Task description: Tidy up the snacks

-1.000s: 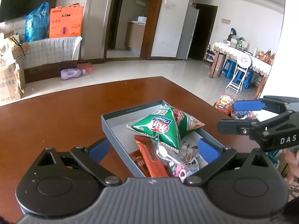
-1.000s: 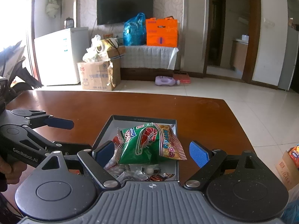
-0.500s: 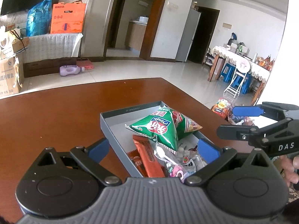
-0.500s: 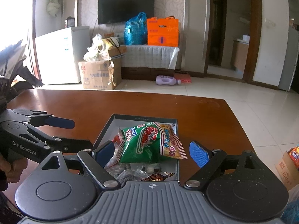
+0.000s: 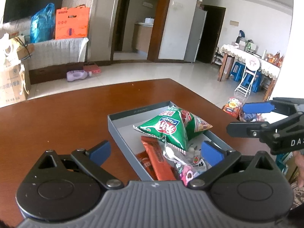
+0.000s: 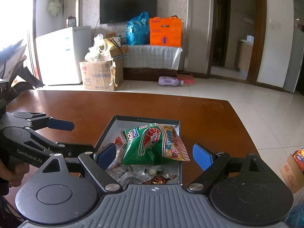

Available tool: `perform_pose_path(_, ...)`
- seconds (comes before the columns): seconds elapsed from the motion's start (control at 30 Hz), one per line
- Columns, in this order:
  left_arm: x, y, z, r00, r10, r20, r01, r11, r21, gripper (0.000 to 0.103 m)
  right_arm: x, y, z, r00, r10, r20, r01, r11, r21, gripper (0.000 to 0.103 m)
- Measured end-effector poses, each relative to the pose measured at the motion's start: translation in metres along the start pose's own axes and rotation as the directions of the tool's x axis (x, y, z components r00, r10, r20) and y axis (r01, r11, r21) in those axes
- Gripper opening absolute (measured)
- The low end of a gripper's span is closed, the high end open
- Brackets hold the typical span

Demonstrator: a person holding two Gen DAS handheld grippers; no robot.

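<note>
Left gripper (image 5: 155, 150): jaws spread wide, nothing held between them. Right gripper (image 6: 154, 157): jaws likewise spread, empty. Both are held low over the near end of a grey box (image 5: 121, 136). A green chip bag (image 5: 172, 128) is seen lying on top of the box's contents, with orange bars (image 5: 157, 157) and small wrapped candies (image 6: 161, 178) packed beneath and beside it. The box rests on a brown table (image 5: 57, 121).

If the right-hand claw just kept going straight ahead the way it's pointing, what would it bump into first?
Most likely the green prawn cracker bag, which lies in the grey box directly between the right gripper's open fingers. Depth is hard to judge; if the line runs above it, it would pass over the table.
</note>
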State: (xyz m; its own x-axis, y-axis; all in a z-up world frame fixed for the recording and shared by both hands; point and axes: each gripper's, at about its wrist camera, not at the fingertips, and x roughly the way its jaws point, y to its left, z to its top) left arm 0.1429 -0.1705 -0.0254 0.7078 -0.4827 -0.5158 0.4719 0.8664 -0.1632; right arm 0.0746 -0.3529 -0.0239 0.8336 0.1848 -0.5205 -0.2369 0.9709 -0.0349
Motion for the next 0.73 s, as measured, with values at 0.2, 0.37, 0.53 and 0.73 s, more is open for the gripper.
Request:
perform_pose_path(0.2, -0.001, -0.002, -0.002, 1.0, -0.007, 0.024, 0.006, 1.0, 0.027, 0.103, 0.0, 0.001, 0.0, 1.0, -0.001, -0.001, 0.001, 1.0, -0.004, 0.088)
perform_pose_path(0.37, 0.002, -0.009, 0.0, 0.999, 0.039, 0.006, -0.039, 0.997, 0.059, 0.103, 0.0, -0.001, 0.0, 1.0, -0.002, 0.0, 0.002, 1.0, -0.004, 0.088)
perform_pose_path(0.53, 0.0, -0.008, -0.001, 0.998, 0.054, 0.018, -0.055, 0.998, 0.029, 0.103, 0.0, -0.001, 0.0, 1.0, -0.003, 0.0, 0.003, 1.0, -0.004, 0.088)
perform_pose_path(0.73, -0.006, -0.009, -0.002, 0.996, 0.073, 0.057, -0.077, 0.996, 0.052, 0.103, 0.001, -0.002, 0.0, 1.0, -0.003, 0.001, 0.003, 1.0, -0.003, 0.088)
